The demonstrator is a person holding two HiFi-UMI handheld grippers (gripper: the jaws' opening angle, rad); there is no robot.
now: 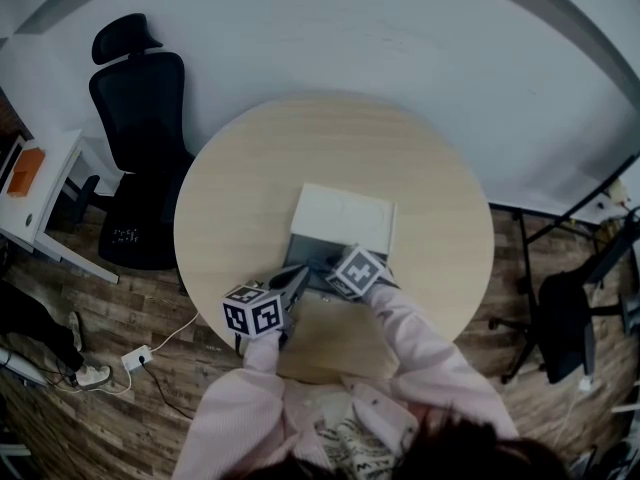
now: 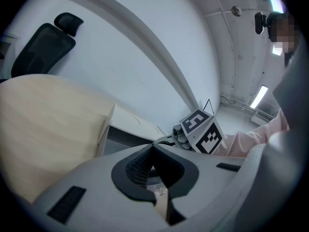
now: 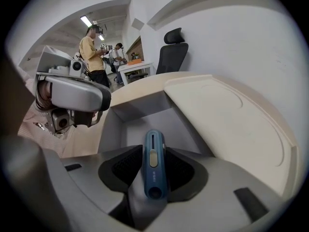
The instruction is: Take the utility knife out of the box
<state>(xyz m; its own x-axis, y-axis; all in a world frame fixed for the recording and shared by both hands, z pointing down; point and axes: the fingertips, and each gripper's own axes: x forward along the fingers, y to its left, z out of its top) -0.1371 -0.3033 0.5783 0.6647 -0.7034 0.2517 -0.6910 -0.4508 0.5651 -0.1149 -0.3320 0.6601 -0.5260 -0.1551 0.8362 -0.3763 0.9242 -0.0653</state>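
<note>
A shallow grey box (image 1: 305,250) lies open on the round wooden table (image 1: 250,188), its white lid (image 1: 345,213) folded back behind it. In the right gripper view a blue utility knife (image 3: 154,161) lies lengthwise between the jaws of my right gripper (image 3: 154,170), over the box's grey floor (image 3: 130,129). The pads stand a little apart from the knife's sides, so this gripper is open. My left gripper (image 1: 297,280) sits at the box's near left corner. Its jaws (image 2: 152,151) are shut with nothing between them.
A black office chair (image 1: 140,118) stands behind the table on the left, beside a white desk (image 1: 45,203). A power strip (image 1: 135,356) and its cable lie on the wooden floor. Another chair (image 1: 565,318) stands to the right. Two people (image 3: 94,52) stand far off.
</note>
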